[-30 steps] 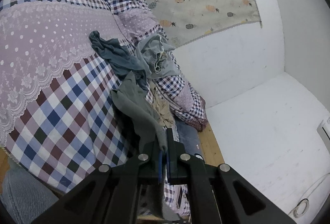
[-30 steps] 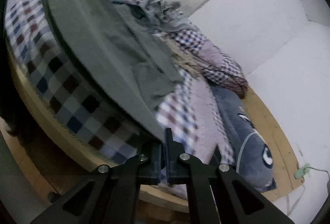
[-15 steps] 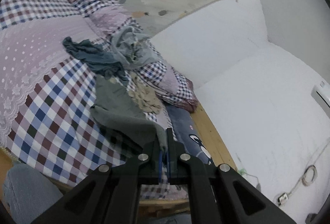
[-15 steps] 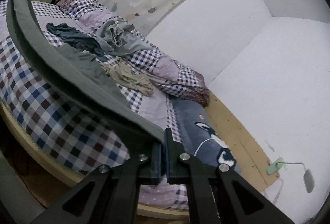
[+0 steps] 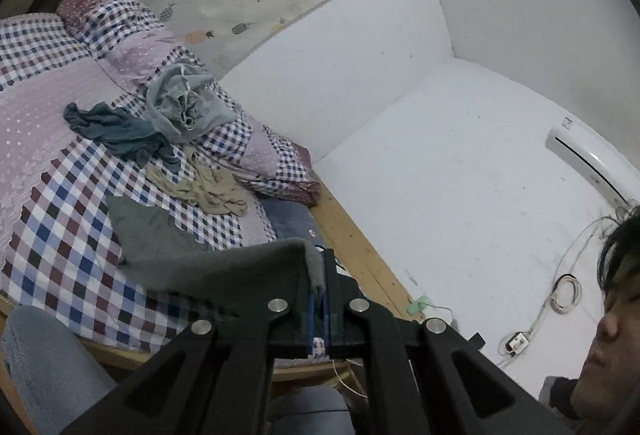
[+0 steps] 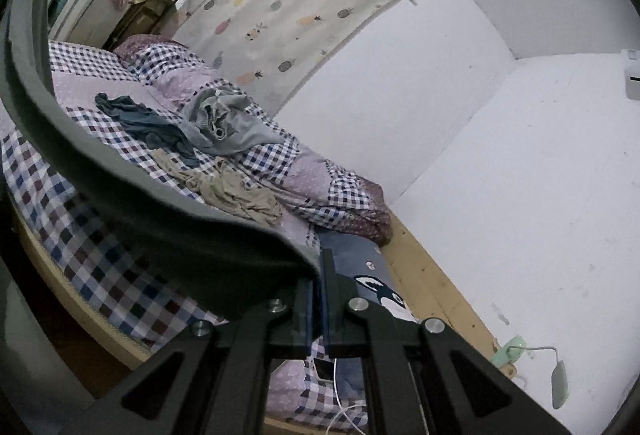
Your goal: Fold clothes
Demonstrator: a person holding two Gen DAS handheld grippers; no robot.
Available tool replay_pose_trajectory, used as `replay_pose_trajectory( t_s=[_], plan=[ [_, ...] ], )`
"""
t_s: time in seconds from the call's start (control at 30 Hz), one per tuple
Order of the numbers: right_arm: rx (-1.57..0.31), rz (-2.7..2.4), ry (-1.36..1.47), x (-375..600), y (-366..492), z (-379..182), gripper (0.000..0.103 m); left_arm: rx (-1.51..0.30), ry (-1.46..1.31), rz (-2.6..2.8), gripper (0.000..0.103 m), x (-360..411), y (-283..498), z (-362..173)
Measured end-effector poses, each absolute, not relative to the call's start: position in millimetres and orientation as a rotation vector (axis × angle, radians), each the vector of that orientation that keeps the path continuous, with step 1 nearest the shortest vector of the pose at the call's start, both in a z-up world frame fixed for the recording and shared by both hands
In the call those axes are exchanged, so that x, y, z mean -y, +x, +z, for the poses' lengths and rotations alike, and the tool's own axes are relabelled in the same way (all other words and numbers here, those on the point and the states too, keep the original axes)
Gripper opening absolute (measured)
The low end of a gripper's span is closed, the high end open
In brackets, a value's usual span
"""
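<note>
no readable text — not on any surface in view

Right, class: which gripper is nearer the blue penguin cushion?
Right, probably. The right gripper, pinching the grey garment, sits close beside the cushion; from the left gripper, the cushion lies farther ahead, mostly hidden.

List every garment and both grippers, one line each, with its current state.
left gripper: shut on the dark grey garment's edge.
right gripper: shut on the same garment.
dark grey garment: held up at both grippers, far end resting on the bed.
teal garment: crumpled, unfolded.
light grey garment: bunched, unfolded.
beige garment: crumpled, unfolded.
</note>
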State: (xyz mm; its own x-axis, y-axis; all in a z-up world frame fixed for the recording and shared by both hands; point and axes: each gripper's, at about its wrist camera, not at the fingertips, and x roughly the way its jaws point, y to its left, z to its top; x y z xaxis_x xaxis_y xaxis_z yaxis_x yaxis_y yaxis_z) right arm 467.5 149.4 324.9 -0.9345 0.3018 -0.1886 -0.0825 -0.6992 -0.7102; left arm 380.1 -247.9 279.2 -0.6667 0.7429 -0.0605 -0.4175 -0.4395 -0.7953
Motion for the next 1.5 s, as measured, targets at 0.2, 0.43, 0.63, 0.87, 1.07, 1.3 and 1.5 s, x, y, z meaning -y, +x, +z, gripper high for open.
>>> replay_pose_trajectory(
  t_s=[0.2, 0.43, 0.63, 0.87, 1.07, 1.3, 1.5],
  plan=[
    [1.161, 2.675, -0.572, -157, 406, 311, 0.001, 1.172, -0.668, 2.142, 0.001, 249, 333, 265],
    [1.249, 2.672, -0.739, -165, 306, 295, 0.001, 1.229, -0.838, 2.199, 0.001, 232, 254, 256],
    [1.317, 2.659, -0.919, -176, 210, 263, 0.001, 1.247, -0.993, 2.261, 0.001, 222, 170, 239],
    [1.383, 2.600, -1.136, -186, 107, 214, 0.001, 1.239, -1.230, 2.317, 0.001, 205, 60, 196],
    [1.382, 2.557, -1.376, -198, 21, 163, 0.001, 1.199, -1.405, 2.345, 0.001, 188, -26, 147],
    [1.333, 2.494, -1.606, -204, -55, 102, 0.001, 1.028, -1.613, 2.418, 0.001, 162, -110, 91],
    [1.107, 2.481, -1.700, -213, -96, 63, 0.014, 0.956, -1.652, 2.471, 0.001, 154, -143, 56]
  ],
)
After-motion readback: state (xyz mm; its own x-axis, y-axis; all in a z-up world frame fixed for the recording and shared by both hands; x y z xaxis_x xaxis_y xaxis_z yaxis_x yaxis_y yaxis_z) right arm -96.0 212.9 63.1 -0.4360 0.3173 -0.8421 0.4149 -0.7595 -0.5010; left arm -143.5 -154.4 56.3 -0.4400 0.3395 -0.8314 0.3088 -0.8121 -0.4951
